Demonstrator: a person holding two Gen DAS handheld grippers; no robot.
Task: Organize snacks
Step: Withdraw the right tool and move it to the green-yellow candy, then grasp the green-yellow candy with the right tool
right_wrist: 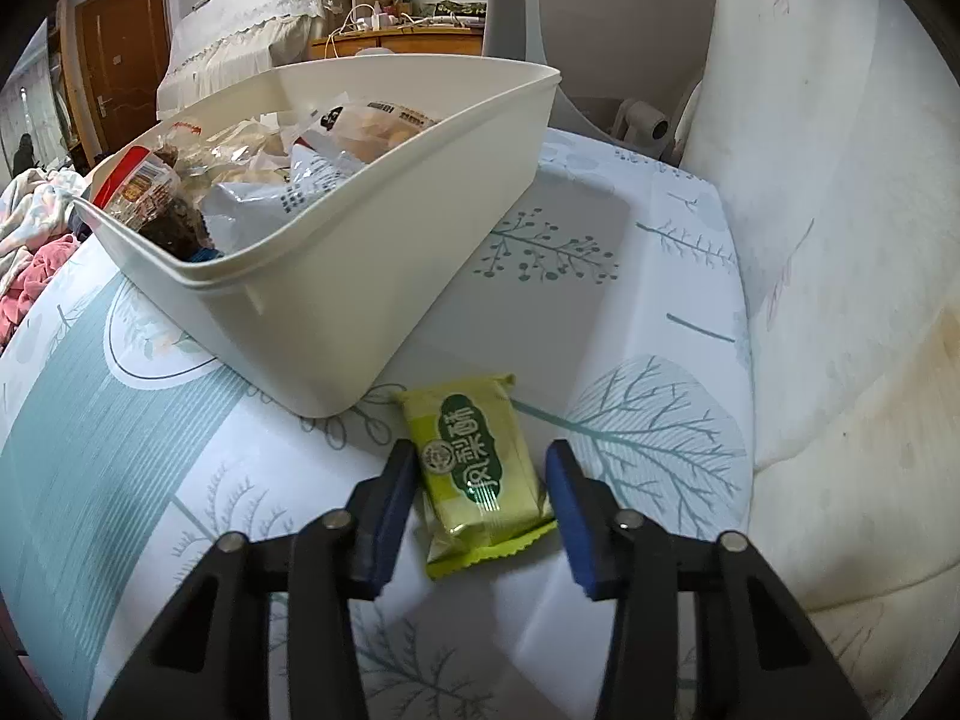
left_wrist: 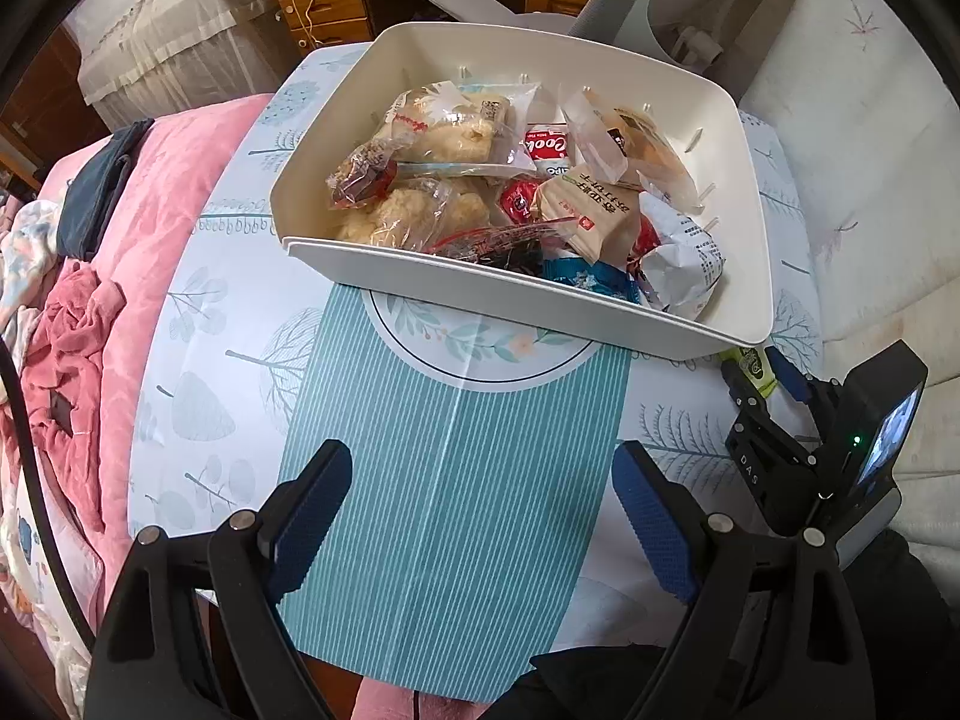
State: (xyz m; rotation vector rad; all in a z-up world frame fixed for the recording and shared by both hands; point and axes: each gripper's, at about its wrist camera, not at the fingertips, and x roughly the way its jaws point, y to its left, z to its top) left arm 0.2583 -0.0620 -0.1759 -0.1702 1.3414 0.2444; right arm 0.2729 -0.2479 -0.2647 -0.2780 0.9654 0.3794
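Your task is nearly finished, as far as the two views show. The white bin [left_wrist: 744, 276] stands on the table [left_wrist: 228, 360] and it is already full of wrapped snacks [left_wrist: 456, 138]: puffed rice cakes, cookies, small red packets and a few others, all lying loose inside. Only one snack is outside that I can see. It is the green pack [right_wrist: 480, 468], which lies flat on the tablecloth just beside the near corner of the bin, not touching it.

Your right gripper [right_wrist: 480, 498] is down over this pack. Its two blue pads [right_wrist: 567, 504] stand on both sides of the pack, very close, but I see a thin gap on each side, so the pads do not press it and the pack rests on the cloth. It is not gripped.

Your left gripper [left_wrist: 480, 516] hovers over the striped mat [left_wrist: 444, 480] in front of the bin. Its jaws are wide apart and nothing is between them.

What is left, in my judgement: close on the green pack, lift it and put it in the bin. The wrapper looks thin and slippery, so a grip at the middle seems safer than at the crimped end.
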